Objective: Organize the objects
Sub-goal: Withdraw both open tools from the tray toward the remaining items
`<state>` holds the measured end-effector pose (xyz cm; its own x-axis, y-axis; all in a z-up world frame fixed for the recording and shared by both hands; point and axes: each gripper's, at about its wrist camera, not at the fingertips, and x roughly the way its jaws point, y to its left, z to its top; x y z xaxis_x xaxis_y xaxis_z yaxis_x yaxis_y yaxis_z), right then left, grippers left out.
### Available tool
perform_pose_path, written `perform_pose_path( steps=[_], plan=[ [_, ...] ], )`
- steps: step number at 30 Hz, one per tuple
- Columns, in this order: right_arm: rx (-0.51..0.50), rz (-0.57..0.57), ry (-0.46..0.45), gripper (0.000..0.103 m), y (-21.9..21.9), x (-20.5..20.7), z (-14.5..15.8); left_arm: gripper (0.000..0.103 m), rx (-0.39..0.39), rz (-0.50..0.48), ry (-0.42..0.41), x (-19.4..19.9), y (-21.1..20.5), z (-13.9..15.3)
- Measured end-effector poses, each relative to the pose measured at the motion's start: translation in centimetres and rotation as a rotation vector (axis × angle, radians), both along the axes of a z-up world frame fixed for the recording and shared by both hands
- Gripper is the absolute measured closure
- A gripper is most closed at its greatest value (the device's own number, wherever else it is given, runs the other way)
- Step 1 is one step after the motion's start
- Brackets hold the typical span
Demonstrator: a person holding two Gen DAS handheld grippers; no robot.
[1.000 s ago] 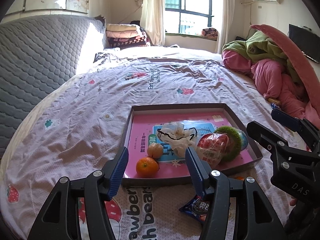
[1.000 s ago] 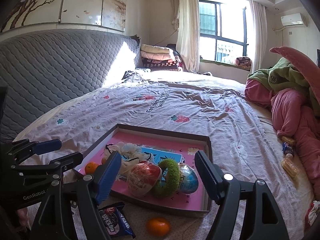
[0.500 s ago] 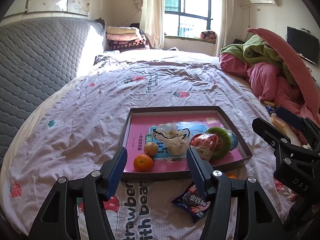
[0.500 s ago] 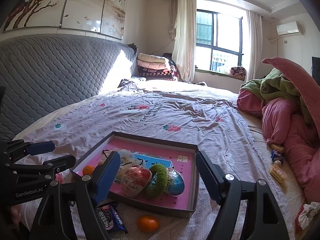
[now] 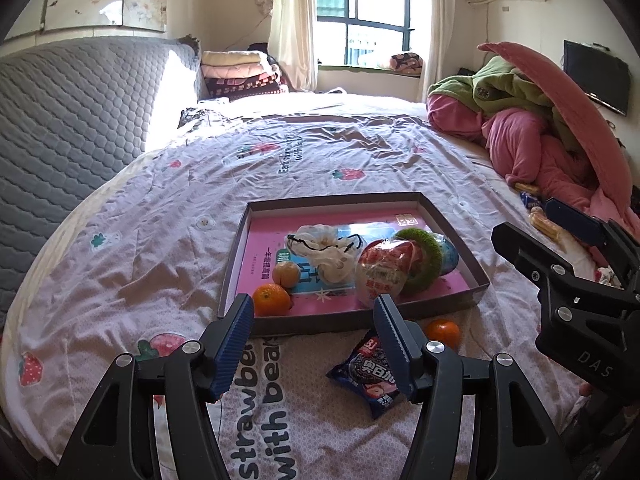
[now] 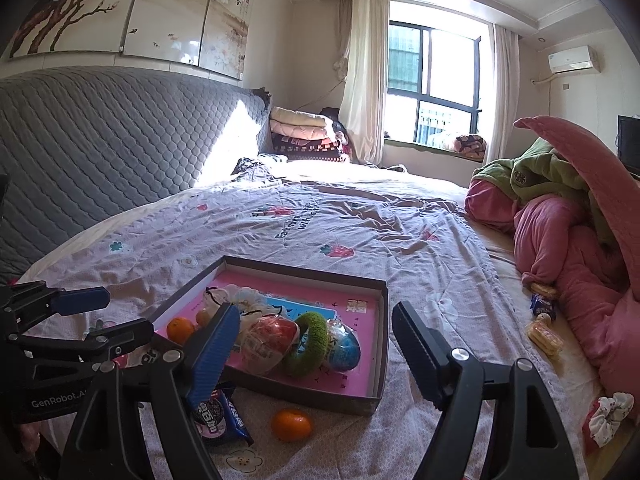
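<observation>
Both my tongs have drawn back from the box; left tongs and right tongs gape wide, empty. Inside it sit most items; just before it lie the cookie packet and one orange, unsorted.

Black left gripper, blue ribbed pads, silver screws

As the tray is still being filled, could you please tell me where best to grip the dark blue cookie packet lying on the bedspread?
Probably across the dark blue cookie packet at its puffed middle, from above: it lies flat on the bedspread, so its thin crimped ends offer little.
</observation>
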<state>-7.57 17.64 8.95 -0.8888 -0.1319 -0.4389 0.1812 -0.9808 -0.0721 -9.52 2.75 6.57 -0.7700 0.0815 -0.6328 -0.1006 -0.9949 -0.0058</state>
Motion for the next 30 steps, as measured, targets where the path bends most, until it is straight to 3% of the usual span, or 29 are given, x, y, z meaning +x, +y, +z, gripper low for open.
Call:
perform_pose_path(
  steps=[30],
  plan=[
    [0.049,-0.011,-0.078,0.025,0.1,2.7,-2.9,0.039,-0.038,-0.06,-0.073,1.9,1.0,-3.4]
  ],
)
